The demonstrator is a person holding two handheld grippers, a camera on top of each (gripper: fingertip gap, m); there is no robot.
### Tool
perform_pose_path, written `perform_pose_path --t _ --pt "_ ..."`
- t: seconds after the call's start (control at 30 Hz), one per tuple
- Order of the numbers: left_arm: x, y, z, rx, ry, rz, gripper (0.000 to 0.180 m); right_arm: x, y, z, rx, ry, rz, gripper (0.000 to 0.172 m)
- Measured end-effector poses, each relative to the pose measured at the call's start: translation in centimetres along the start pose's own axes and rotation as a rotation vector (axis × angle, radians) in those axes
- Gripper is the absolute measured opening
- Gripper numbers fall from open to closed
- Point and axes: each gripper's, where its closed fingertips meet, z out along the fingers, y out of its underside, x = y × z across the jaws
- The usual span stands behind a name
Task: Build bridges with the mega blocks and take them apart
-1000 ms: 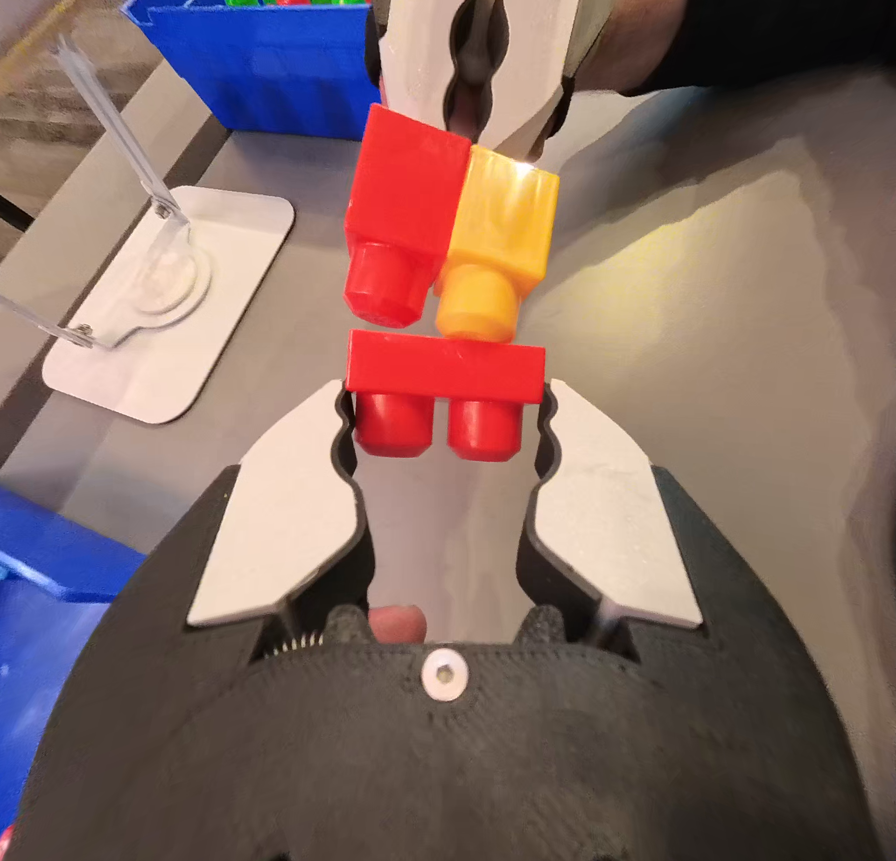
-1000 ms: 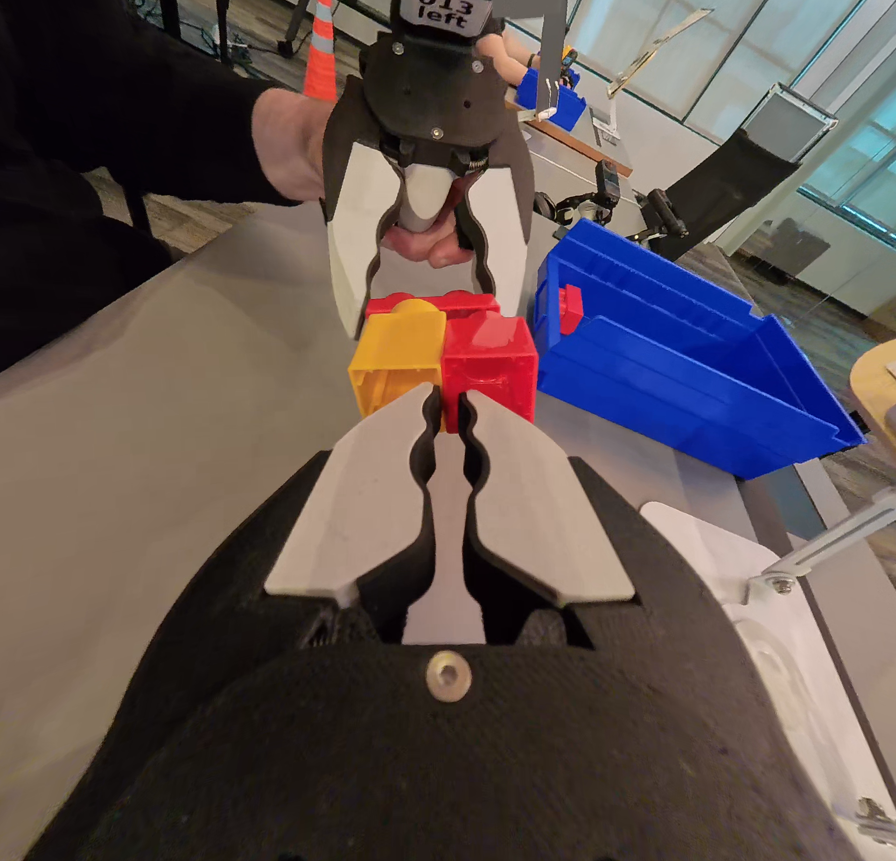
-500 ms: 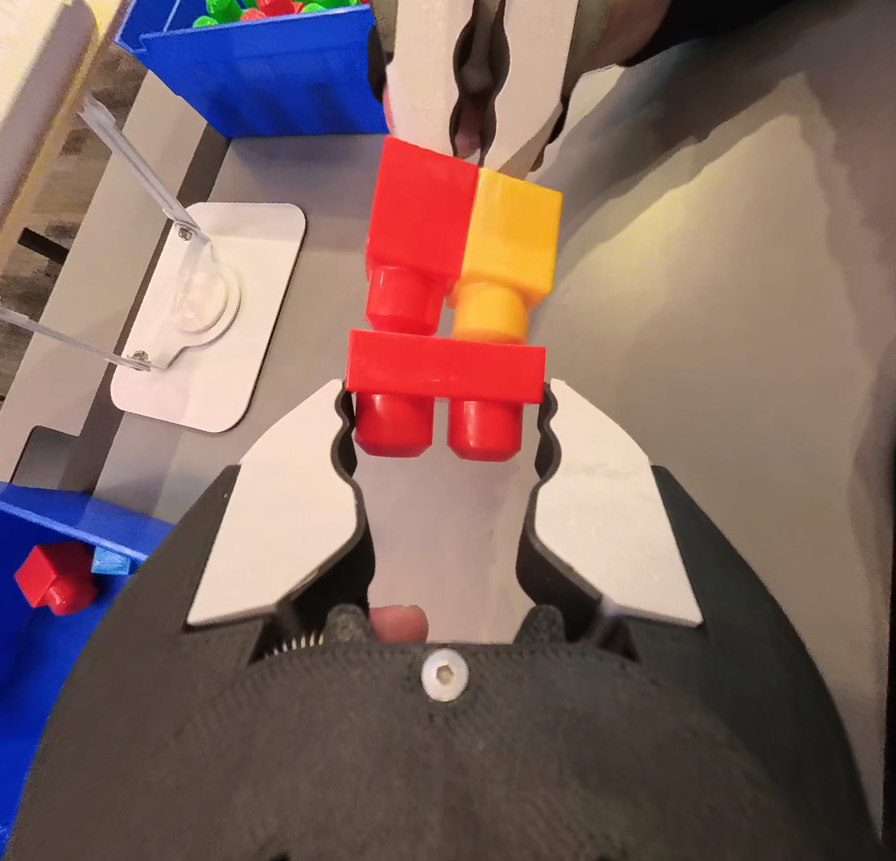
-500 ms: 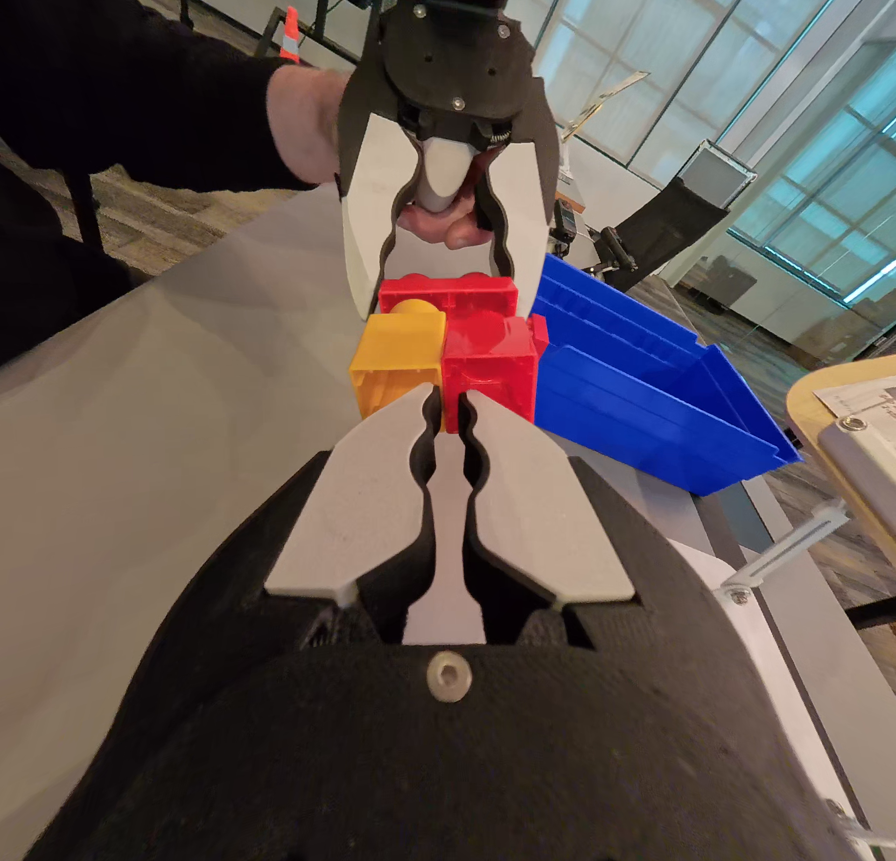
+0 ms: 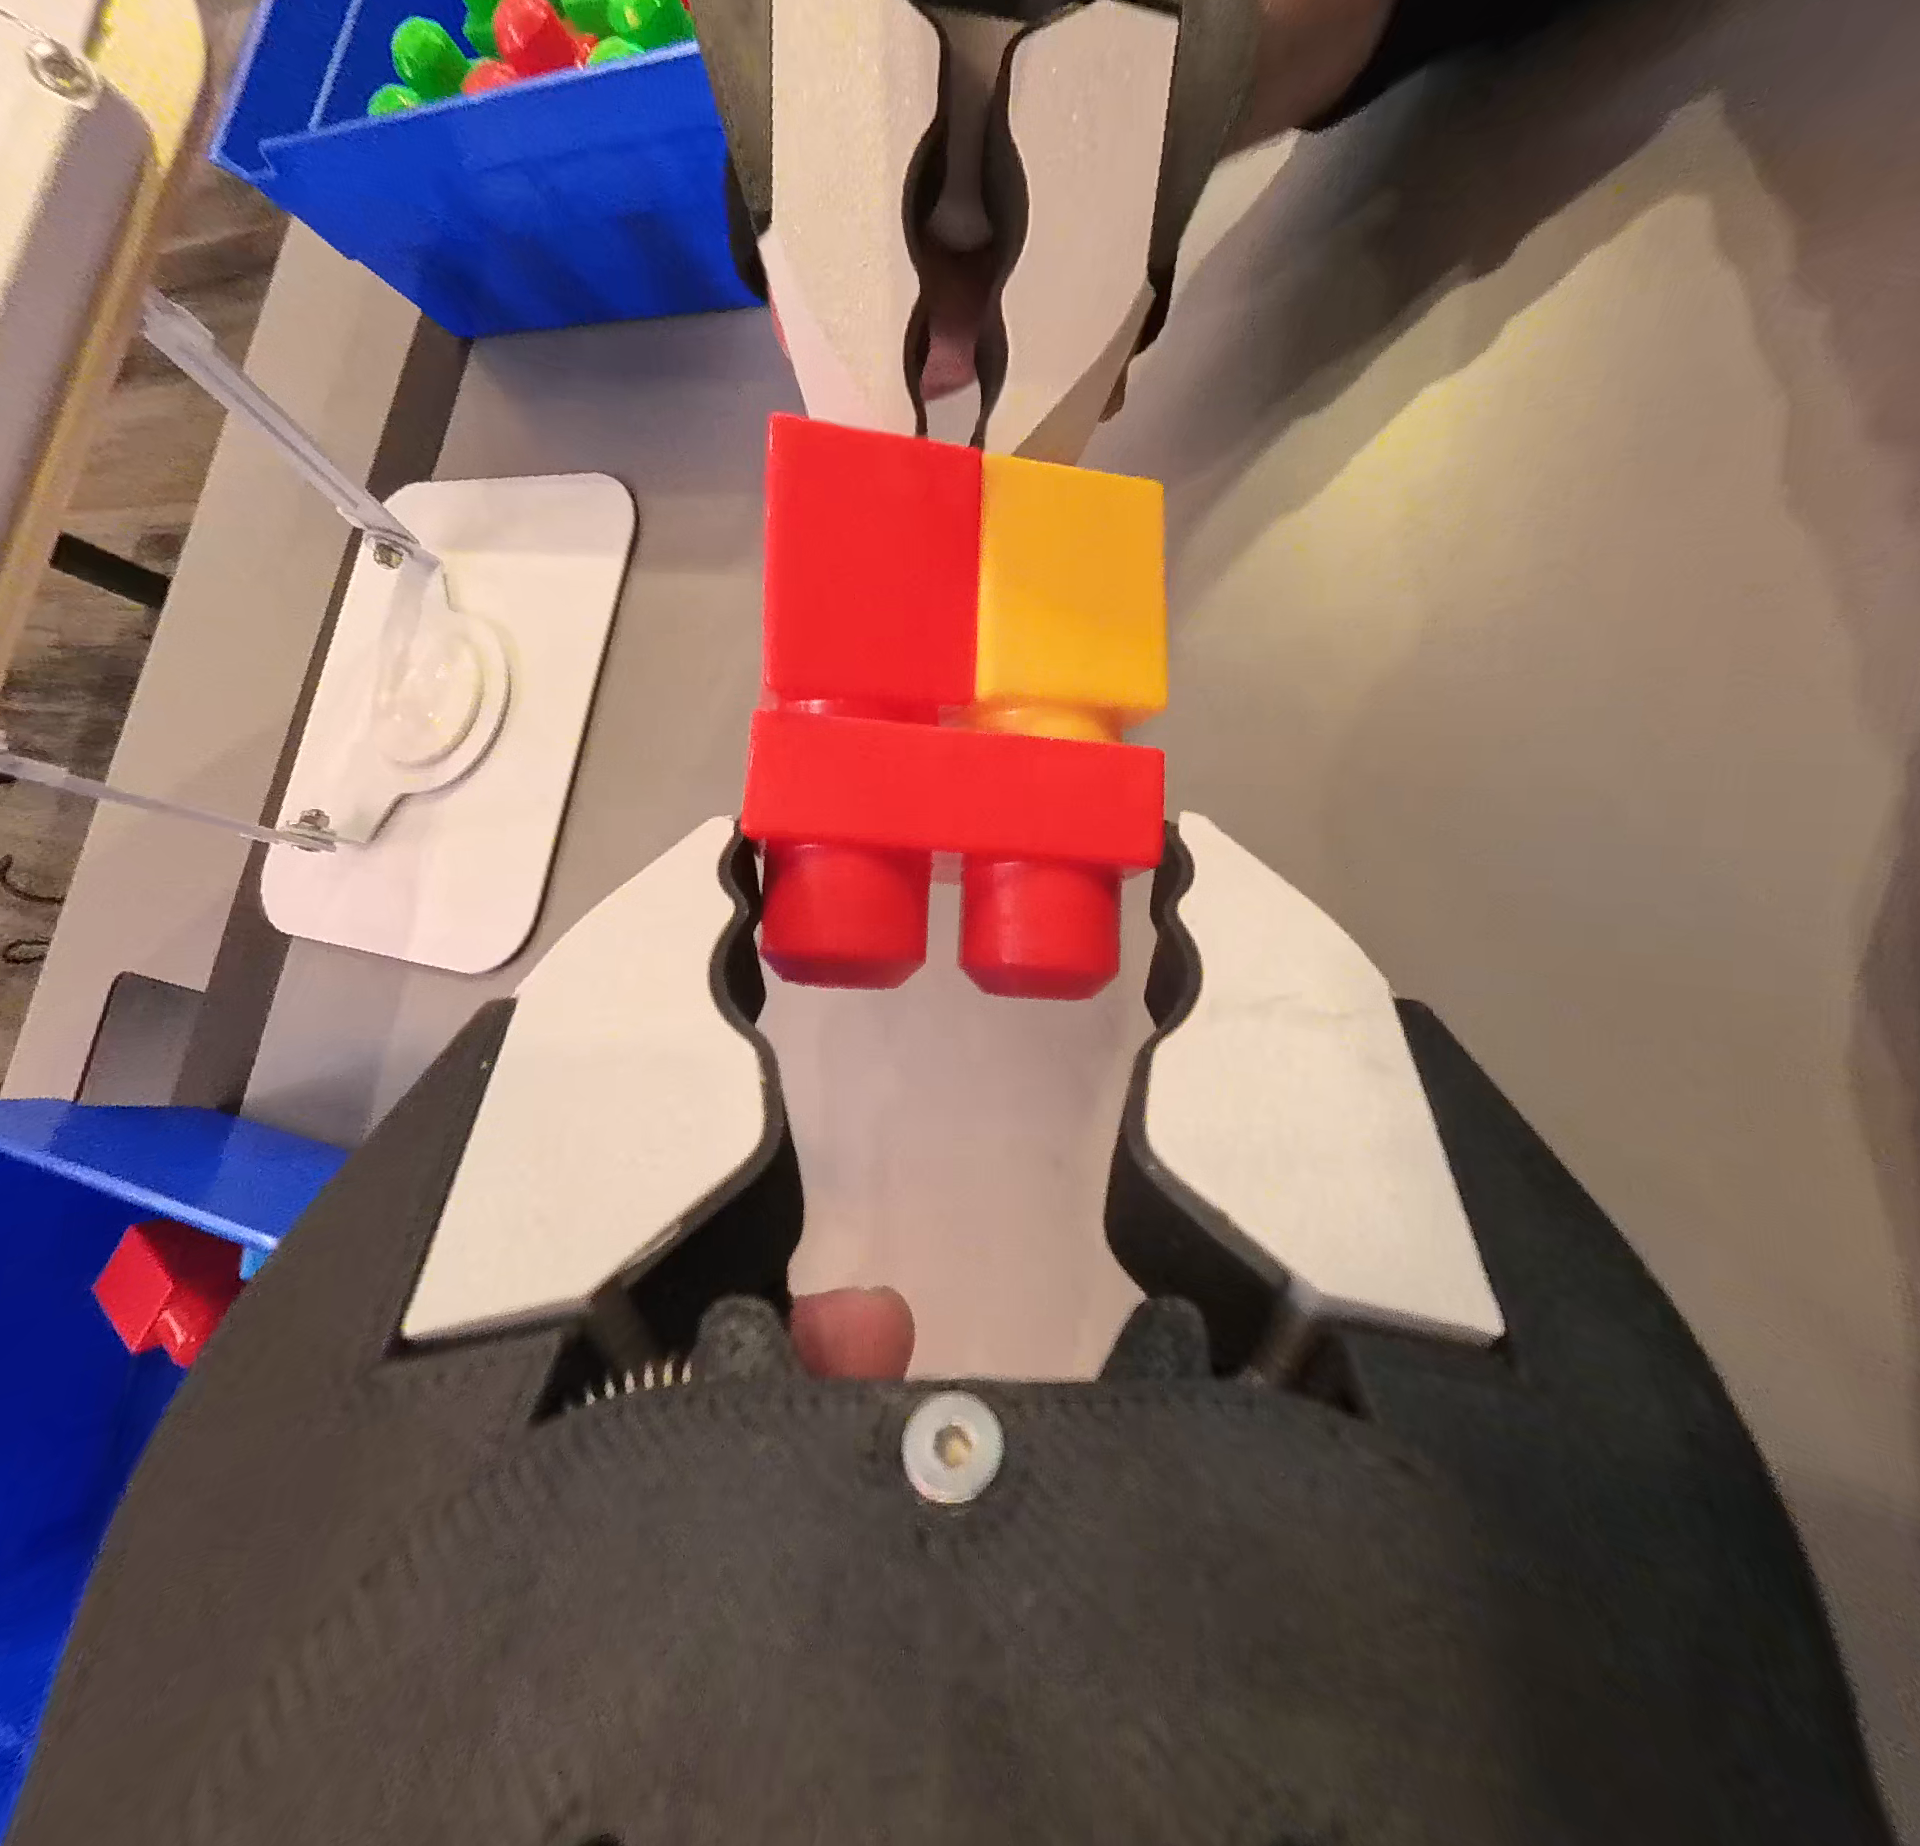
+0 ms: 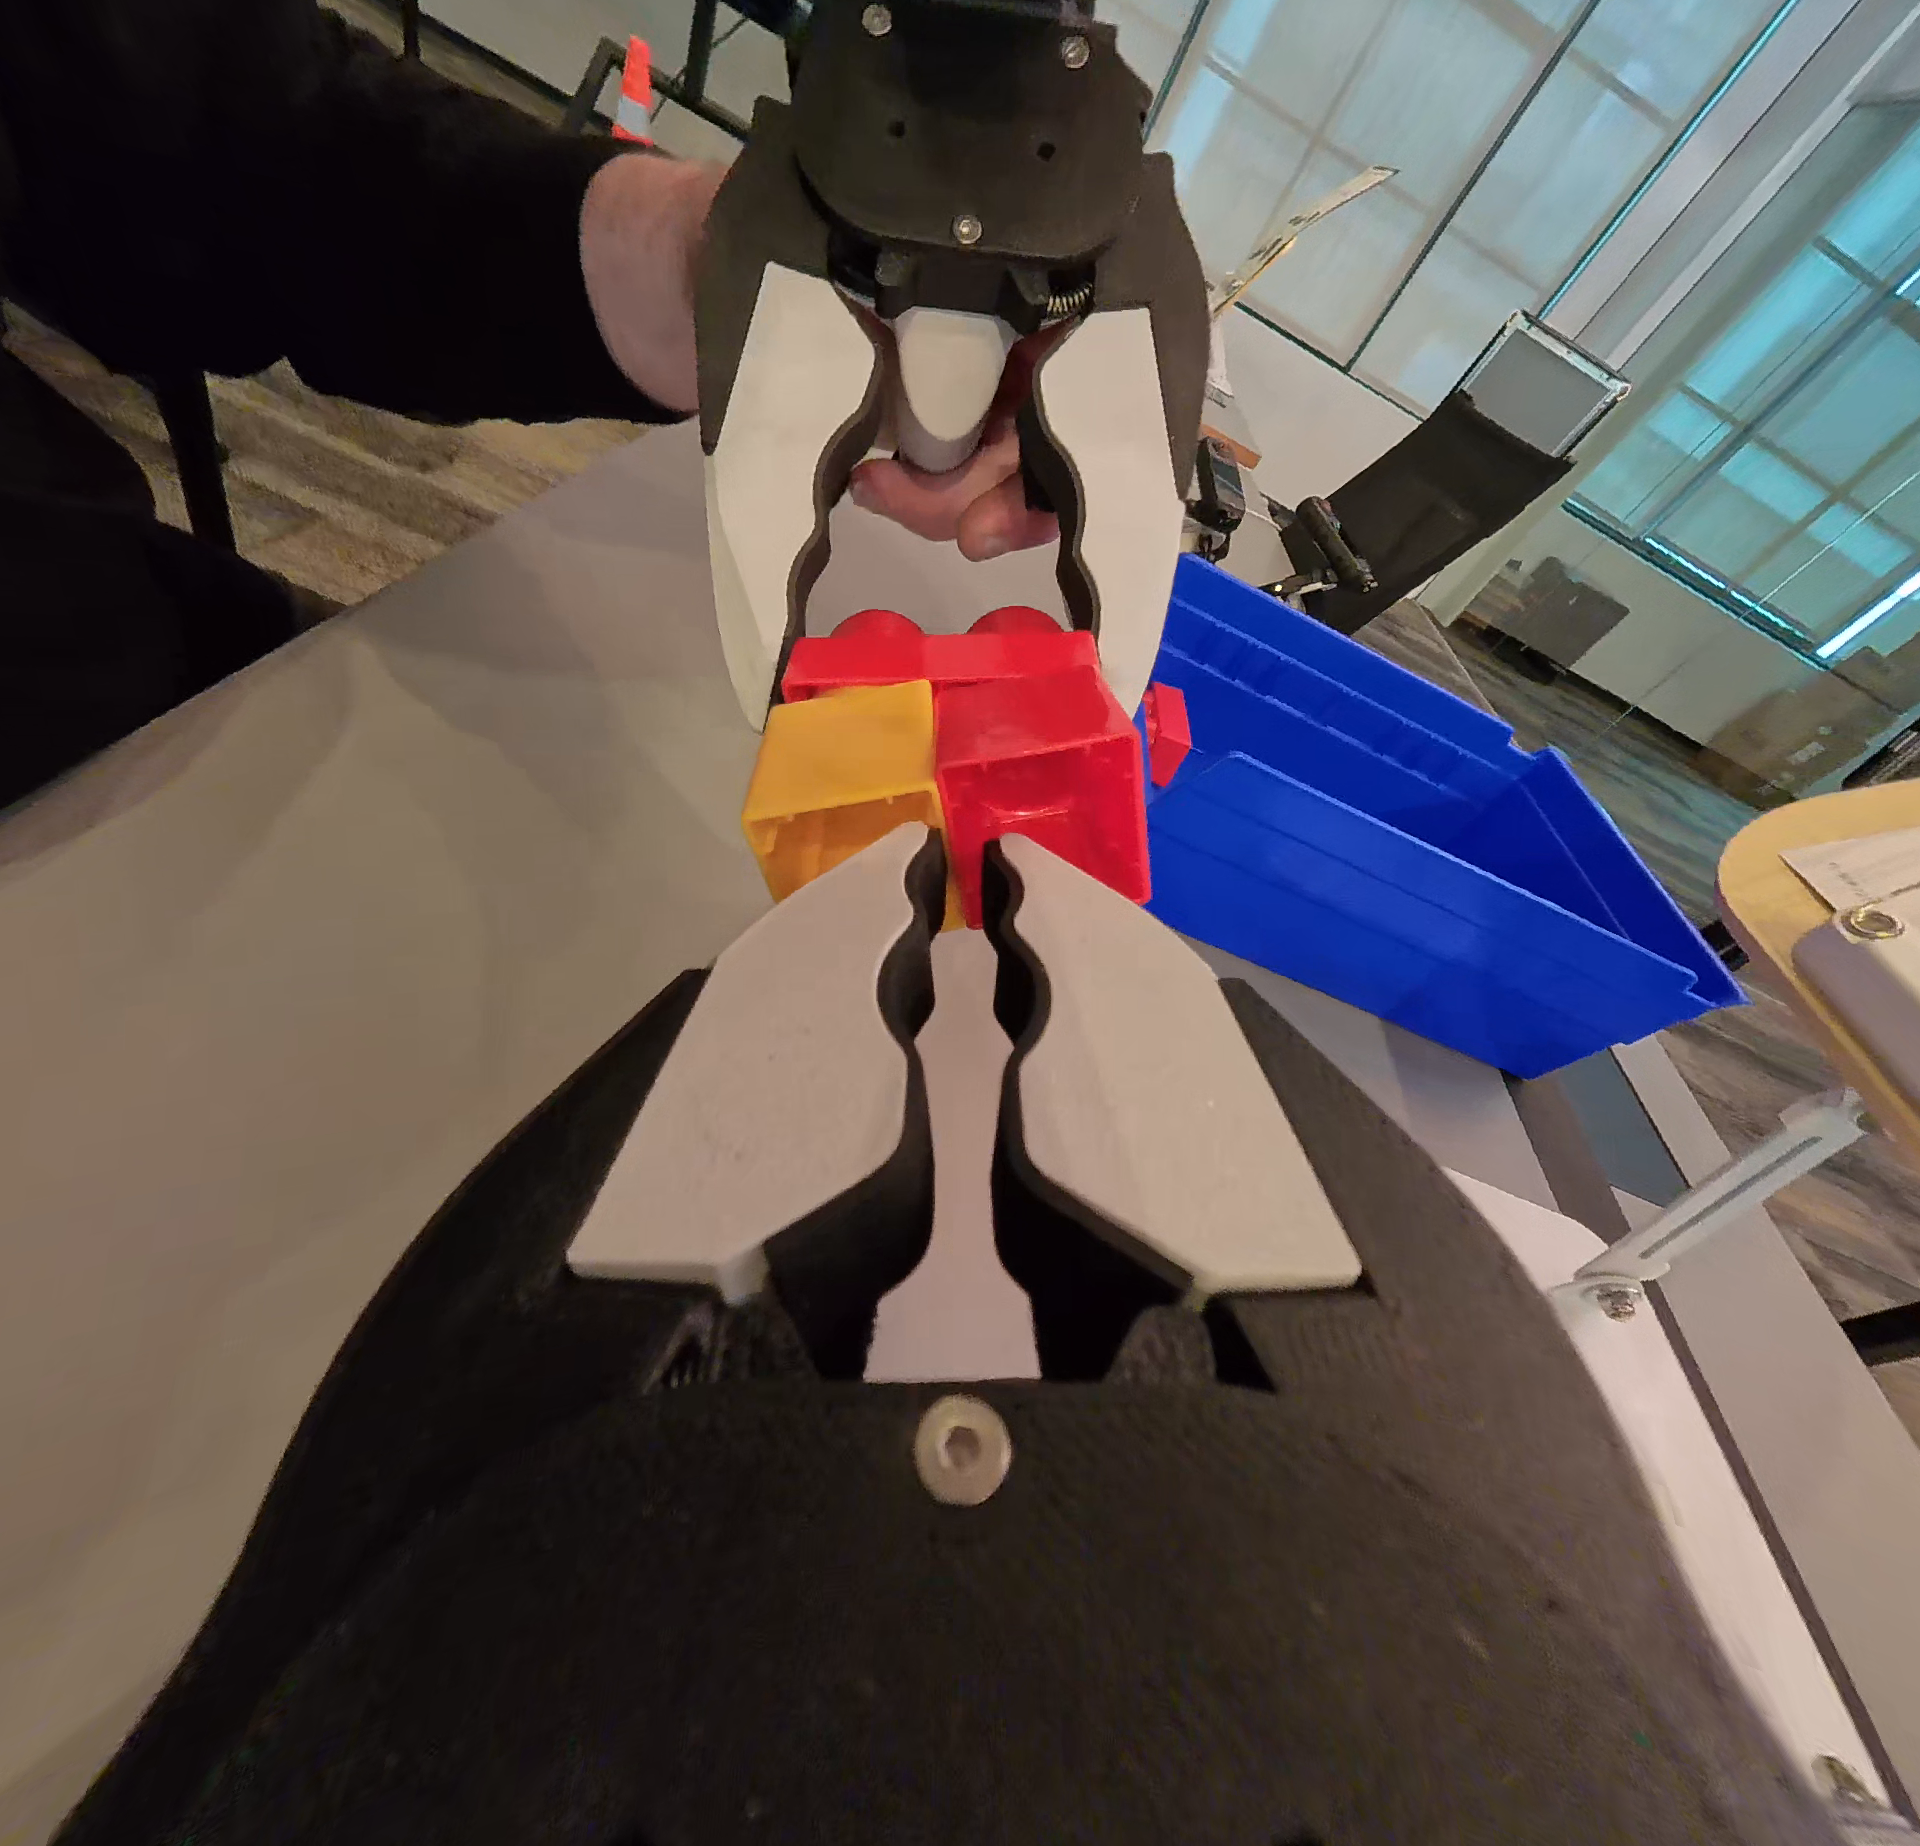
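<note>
My left gripper [image 5: 954,851] clamps the ends of a flat red two-stud plastic block [image 5: 951,794], its long axis spanning the jaws. Directly ahead, touching it, a red cube block [image 5: 868,560] and a yellow cube block [image 5: 1070,575] are pinched by their adjoining walls in my right gripper [image 6: 961,851], studs entering the flat block.

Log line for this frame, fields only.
left gripper: clamps red two-stud block | right gripper: pinches red/yellow cubes' adjoining walls | studs entering block

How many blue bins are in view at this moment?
2. One blue bin sits at the table's far edge holding green and red blocks; another blue bin, nearer the left gripper, holds a red block. Others may be off-frame.
</note>
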Motion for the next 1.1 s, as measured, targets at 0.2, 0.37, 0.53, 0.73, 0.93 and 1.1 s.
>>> perform_pose_path --t 0.2,0.37,0.53,0.73,0.93,1.1 --pt "-0.4 -1.1 -0.4 0.075 -0.054 0.0 0.072 0.5 -0.3 -0.1 0.057 0.029 0.061 0.007" --pt "-0.4 -1.8 -0.6 0.137 -0.071 -0.012 0.071 0.7 -0.4 -0.2 0.086 0.03 0.095 0.007" --pt "-0.4 -2.5 -0.9 0.184 -0.087 -0.019 0.071 0.6 -0.4 -0.1 0.111 0.031 0.126 0.007" --pt "-0.4 -2.7 -0.9 0.215 -0.099 -0.033 0.071 0.6 -0.4 0.0 0.128 0.035 0.152 0.007" --pt "-0.4 -3.4 -1.3 0.28 -0.107 -0.049 0.071 0.7 -0.7 0.0 0.187 0.022 0.228 0.007" --pt "-0.6 -4.4 -1.9 0.41 -0.119 -0.09 0.071 1.0 -1.4 -0.3 0.263 0.012 0.312 0.007"
